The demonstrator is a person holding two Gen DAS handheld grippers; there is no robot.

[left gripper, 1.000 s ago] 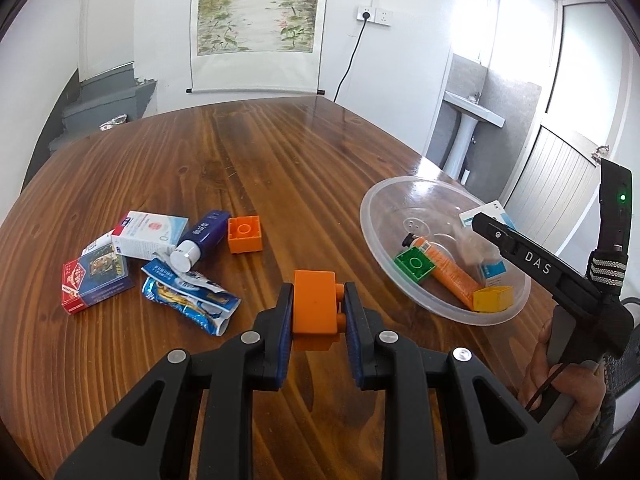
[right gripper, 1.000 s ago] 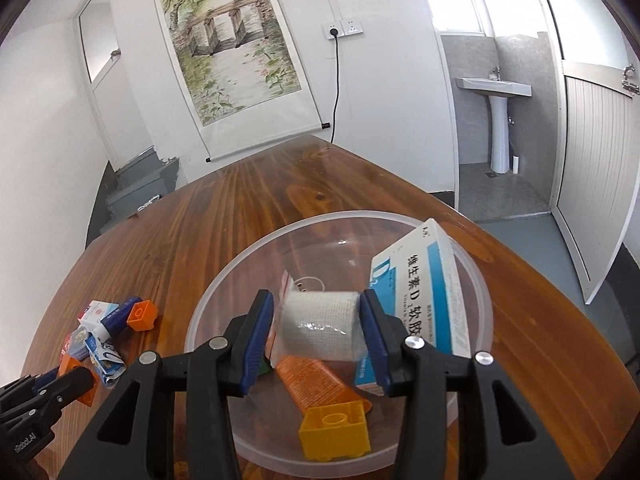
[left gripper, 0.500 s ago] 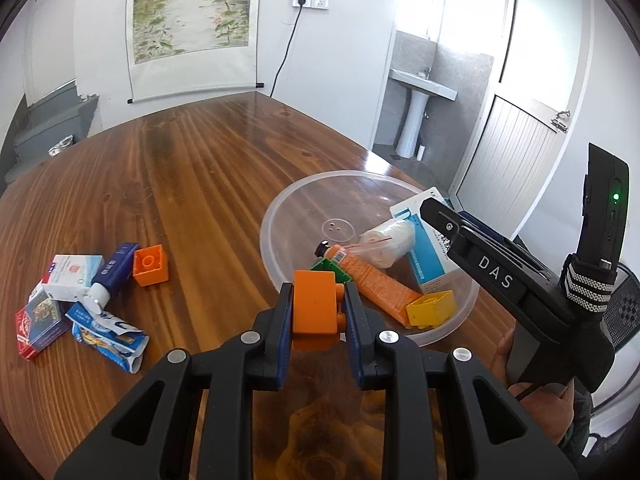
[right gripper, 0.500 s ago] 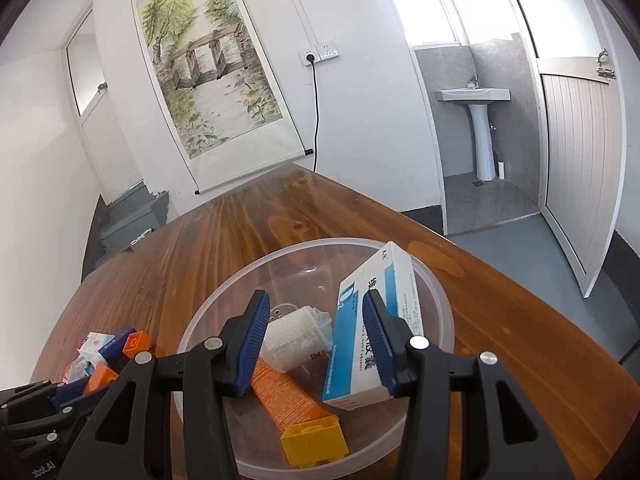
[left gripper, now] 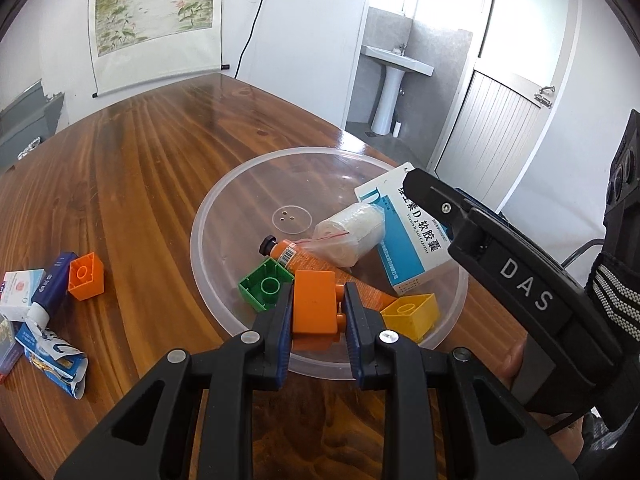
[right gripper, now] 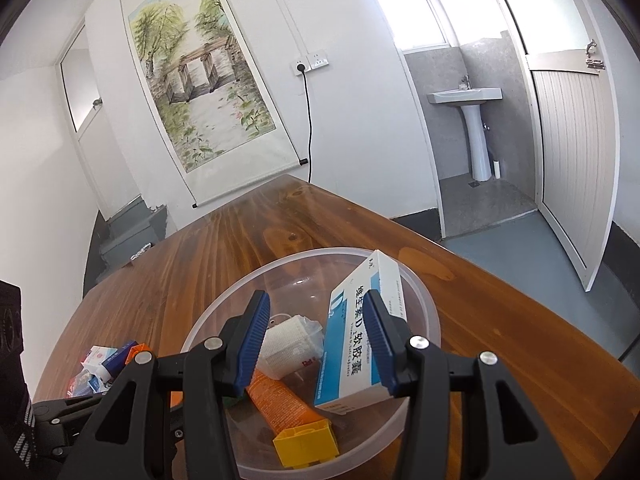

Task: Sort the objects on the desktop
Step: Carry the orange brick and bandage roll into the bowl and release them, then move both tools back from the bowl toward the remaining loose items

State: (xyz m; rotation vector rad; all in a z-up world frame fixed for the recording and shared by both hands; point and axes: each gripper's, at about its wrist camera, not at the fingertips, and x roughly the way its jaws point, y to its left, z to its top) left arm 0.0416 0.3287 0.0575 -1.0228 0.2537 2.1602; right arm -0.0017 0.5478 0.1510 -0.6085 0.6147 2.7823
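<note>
My left gripper [left gripper: 318, 312] is shut on an orange toy brick [left gripper: 314, 306] and holds it over the near rim of the clear plastic bowl [left gripper: 224, 216]. Inside the bowl lie a green brick [left gripper: 266, 284], a yellow brick [left gripper: 412, 314], an orange tube [left gripper: 304, 258], a white gauze roll [left gripper: 352, 232] and a blue-and-white medicine box [left gripper: 408, 236]. My right gripper [right gripper: 318, 338] hangs open above the bowl [right gripper: 424, 292], nothing between its pads; the gauze roll [right gripper: 286, 344], the box [right gripper: 356, 344], the tube [right gripper: 280, 404] and the yellow brick [right gripper: 306, 442] show below it.
Left of the bowl on the wooden table [left gripper: 132, 184] lie a second orange brick [left gripper: 85, 276], a blue tube [left gripper: 50, 290], a small white box [left gripper: 16, 290] and a crumpled blue packet [left gripper: 52, 356]. A person's hand [left gripper: 516, 364] grips the right gripper's handle.
My left gripper carried the orange brick rightward from the bare table to over the bowl's near edge. My right gripper let go of the gauze roll, which now lies in the bowl, and drew back upward.
</note>
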